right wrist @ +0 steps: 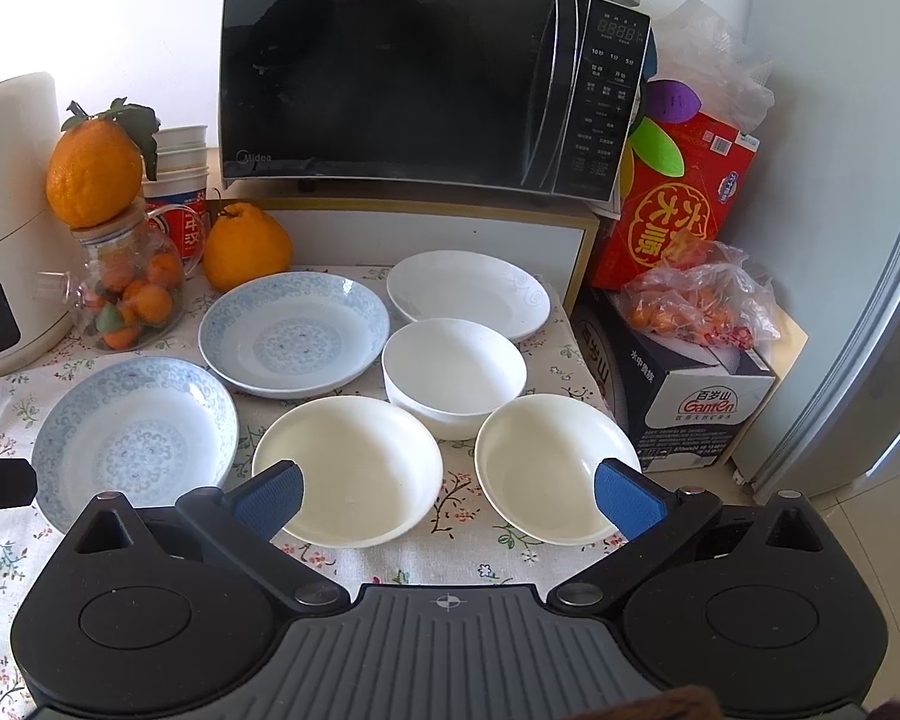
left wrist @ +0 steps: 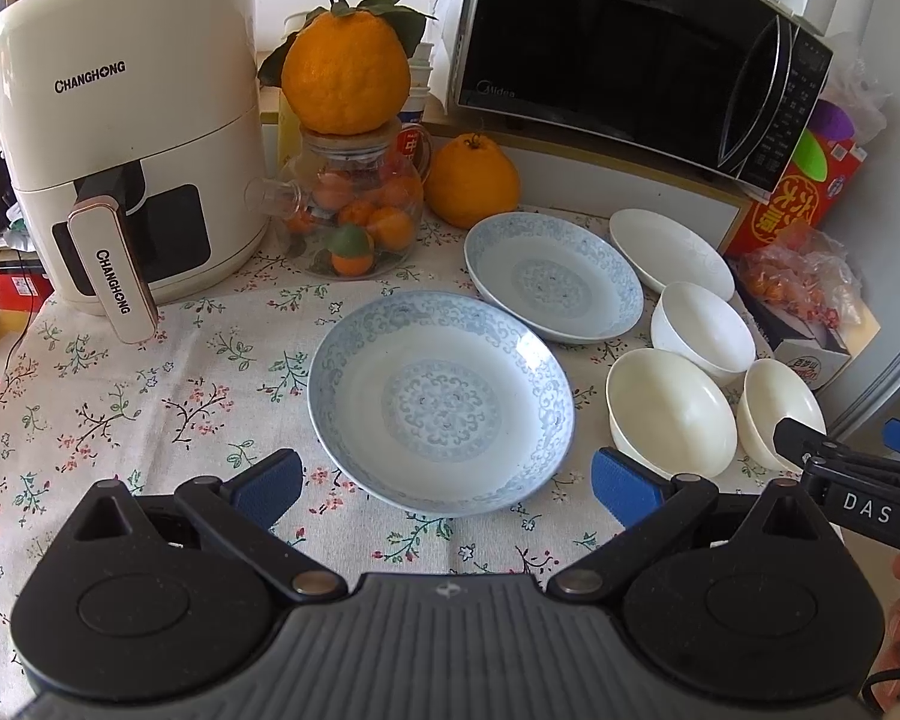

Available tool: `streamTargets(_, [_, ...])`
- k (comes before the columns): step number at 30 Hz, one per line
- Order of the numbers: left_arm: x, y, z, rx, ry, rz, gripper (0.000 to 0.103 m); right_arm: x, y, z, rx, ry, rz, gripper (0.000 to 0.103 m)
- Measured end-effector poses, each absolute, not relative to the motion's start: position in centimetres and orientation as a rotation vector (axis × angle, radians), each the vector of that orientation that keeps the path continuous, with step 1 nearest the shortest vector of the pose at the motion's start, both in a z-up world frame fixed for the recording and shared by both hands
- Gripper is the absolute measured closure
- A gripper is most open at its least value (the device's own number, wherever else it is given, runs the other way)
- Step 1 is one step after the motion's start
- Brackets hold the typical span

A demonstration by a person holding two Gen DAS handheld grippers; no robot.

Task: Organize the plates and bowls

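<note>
Two blue-patterned plates lie on the floral tablecloth: a near one [left wrist: 441, 402] [right wrist: 135, 441] and a far one [left wrist: 552, 276] [right wrist: 294, 333]. A white plate [left wrist: 669, 252] [right wrist: 468, 291] lies behind a white bowl [left wrist: 702, 324] [right wrist: 453, 372]. Two cream bowls sit in front: a left one [left wrist: 669, 411] [right wrist: 348, 468] and a right one [left wrist: 777, 408] [right wrist: 549, 462]. My left gripper [left wrist: 447, 489] is open and empty, just in front of the near blue plate. My right gripper [right wrist: 448, 498] is open and empty, its fingers over the two cream bowls; it shows at the right edge of the left wrist view [left wrist: 840, 468].
A cream air fryer [left wrist: 126, 138] stands at the back left. A glass jar of small oranges [left wrist: 360, 210] with a big orange on top and a second orange [left wrist: 471, 180] stand beside it. A black microwave [right wrist: 426, 78] sits behind the dishes. Boxes and a bag of fruit [right wrist: 696, 306] are on the right.
</note>
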State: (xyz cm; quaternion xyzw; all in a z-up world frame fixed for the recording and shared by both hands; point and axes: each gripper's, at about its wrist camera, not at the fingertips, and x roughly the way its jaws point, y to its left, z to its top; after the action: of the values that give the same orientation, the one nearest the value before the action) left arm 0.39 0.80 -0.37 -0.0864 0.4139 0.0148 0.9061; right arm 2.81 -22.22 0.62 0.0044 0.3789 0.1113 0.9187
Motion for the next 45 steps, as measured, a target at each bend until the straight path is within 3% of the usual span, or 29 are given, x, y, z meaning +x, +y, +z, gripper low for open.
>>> streamTargets(26, [1.7,1.5,-0.9,-0.176,0.847,0.070,0.001,3.0,-21.6,0.5,0.174,0.851,0.384,0.000])
streamTargets(36, [2.3,2.6,-1.8,-0.239,0.879,0.072,0.008,3.1,-19.9,0.0,0.334,0.943,0.588,0.001])
streamTargets(39, [3.1,3.9,-2.2,-0.275,0.869,0.108,0.010,3.4,-19.7,-0.6,0.417,0.989,0.632,0.004])
streamTargets(42, [4.0,5.5,-3.0,-0.332,0.908,0.152,0.022,4.1,-18.9,-1.7,0.483,1.049,0.649,0.014])
streamTargets(45, [4.5,6.6,-3.3,-0.408,0.916,0.161,0.027,4.7,-17.7,-2.7,0.502,1.097,0.643,0.034])
